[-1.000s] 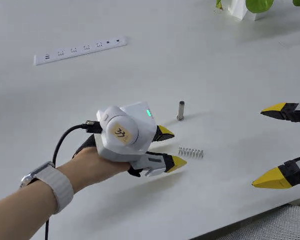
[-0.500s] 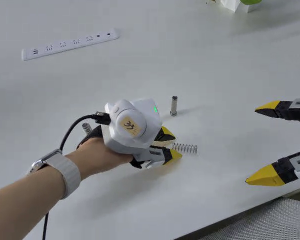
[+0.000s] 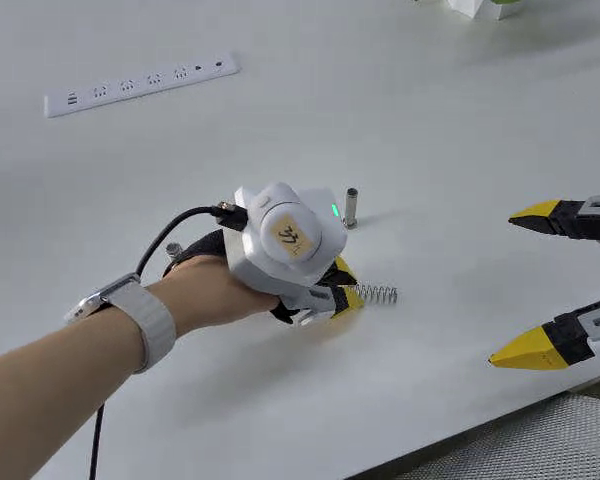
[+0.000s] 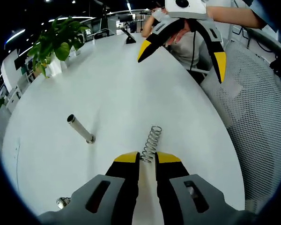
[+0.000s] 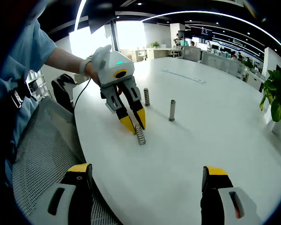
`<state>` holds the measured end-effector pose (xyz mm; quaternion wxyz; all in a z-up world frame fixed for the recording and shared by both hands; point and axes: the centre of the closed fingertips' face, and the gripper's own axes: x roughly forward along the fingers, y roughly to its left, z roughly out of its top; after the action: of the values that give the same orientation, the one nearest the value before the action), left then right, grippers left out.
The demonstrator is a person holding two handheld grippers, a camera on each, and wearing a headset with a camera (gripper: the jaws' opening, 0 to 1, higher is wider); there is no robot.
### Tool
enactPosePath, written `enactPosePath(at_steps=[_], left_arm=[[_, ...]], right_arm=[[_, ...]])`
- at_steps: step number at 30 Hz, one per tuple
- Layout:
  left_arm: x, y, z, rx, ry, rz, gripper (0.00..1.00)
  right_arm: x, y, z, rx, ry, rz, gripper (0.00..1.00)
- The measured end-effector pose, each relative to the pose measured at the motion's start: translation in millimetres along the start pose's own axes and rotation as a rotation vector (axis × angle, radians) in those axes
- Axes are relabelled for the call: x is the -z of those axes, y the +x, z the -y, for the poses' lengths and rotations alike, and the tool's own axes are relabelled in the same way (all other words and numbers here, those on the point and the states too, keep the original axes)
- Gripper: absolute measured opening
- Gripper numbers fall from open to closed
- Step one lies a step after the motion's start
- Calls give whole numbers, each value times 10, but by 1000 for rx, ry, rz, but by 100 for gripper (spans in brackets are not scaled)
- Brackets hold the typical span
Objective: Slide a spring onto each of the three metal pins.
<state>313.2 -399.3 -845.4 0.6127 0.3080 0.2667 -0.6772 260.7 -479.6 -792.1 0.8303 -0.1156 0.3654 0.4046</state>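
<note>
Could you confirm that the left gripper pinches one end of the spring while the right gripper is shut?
Not quite: the right gripper is wide open, as the right gripper view shows. The left gripper does pinch one end of the spring.

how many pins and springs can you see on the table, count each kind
metal pins: 2, a bare pin and a sprung pin
springs: 2, a loose spring lying on the table and a fitted spring on the sprung pin
total: 4
</note>
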Motion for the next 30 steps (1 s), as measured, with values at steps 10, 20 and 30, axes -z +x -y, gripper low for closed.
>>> enactPosePath(at_steps=[10,20,30], left_arm=[[13,15,37,22,53,-66,7],[56,-46,70,-14,5,-33,7],[71,-336,105,-93,-106,64,7]], right_arm=[[-3,17,-27,-6,-4,-4,96],[-56,-2,-49,-9,-11,-2,96],[-148,21,-102,-23,-41,-4,95]])
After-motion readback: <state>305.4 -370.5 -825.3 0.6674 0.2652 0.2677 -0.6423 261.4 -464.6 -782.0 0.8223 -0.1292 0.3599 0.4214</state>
